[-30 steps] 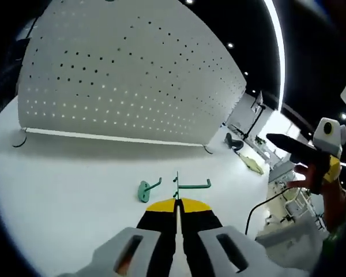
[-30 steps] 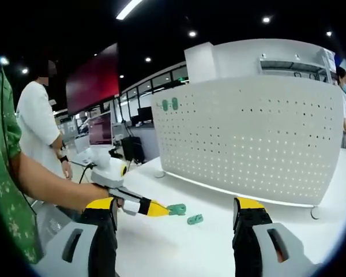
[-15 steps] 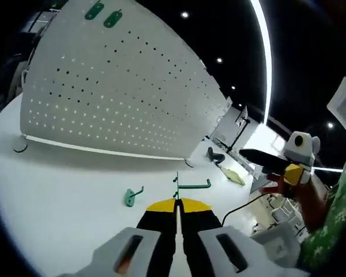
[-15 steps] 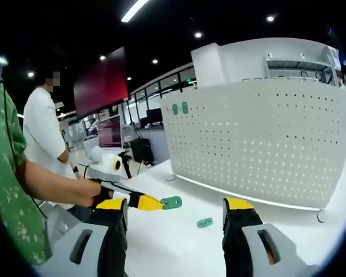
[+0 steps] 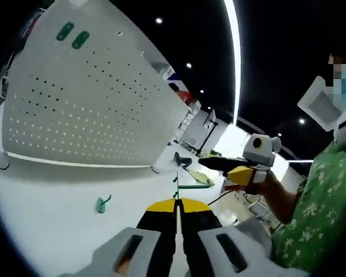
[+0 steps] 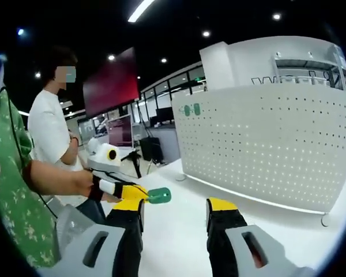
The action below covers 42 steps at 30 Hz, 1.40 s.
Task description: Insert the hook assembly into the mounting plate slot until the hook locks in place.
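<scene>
My left gripper [image 5: 177, 202] is shut on a green hook [image 5: 191, 186], whose flat base sits between the yellow tips while its arm points right. A second green hook [image 5: 102, 203] lies loose on the white table [image 5: 52, 219], to the left and below. The white perforated mounting board [image 5: 75, 109] stands behind, with two green pieces [image 5: 72, 34] fixed near its top left. My right gripper [image 6: 174, 209] is open with nothing between its jaws. In its view the left gripper [image 6: 134, 192] comes in from the left, holding the green hook [image 6: 159, 195] in front of the board [image 6: 265, 144].
The right gripper [image 5: 222, 164] hangs in the air at the right, held by a hand in a green patterned sleeve [image 5: 311, 213]. A person in a white shirt [image 6: 52, 133] stands at the left beside a red screen [image 6: 112, 81]. Desks and chairs fill the room behind.
The left gripper view has swung up and rightwards with the hook still held, so the loose hook slid left. The right gripper's jaws have drawn closer together and the left gripper now sits nearer them.
</scene>
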Tool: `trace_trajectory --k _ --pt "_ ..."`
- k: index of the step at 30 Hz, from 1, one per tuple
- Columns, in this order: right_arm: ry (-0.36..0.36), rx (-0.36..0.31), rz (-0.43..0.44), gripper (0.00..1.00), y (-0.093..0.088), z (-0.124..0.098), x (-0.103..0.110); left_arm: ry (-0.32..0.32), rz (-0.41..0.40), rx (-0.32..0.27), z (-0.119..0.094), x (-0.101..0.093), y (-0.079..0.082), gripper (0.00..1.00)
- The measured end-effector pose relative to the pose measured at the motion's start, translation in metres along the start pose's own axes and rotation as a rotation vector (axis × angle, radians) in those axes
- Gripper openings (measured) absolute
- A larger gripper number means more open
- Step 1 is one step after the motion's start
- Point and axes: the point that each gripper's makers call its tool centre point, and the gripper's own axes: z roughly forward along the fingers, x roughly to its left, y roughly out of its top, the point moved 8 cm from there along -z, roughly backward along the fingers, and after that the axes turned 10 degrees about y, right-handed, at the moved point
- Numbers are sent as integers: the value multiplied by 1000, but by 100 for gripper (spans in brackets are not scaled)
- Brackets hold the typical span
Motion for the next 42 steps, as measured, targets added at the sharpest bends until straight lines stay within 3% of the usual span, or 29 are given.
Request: trace_trajectory --k 5,12,21,31,42 --pt "35 8 -5 33 2 0 6 -92 28 -12 -7 -12 5 1" --pt "96 24 -7 23 2 2 16 -156 35 -8 -7 -23 3 1" --pt "197 -14 66 13 8 2 24 -260 34 -21 -9 -37 5 1" --pt "259 -1 72 6 8 3 34 -324 33 -24 -11 -44 6 1" --pt "279 14 116 3 7 2 37 -324 29 -12 -11 -44 2 1"
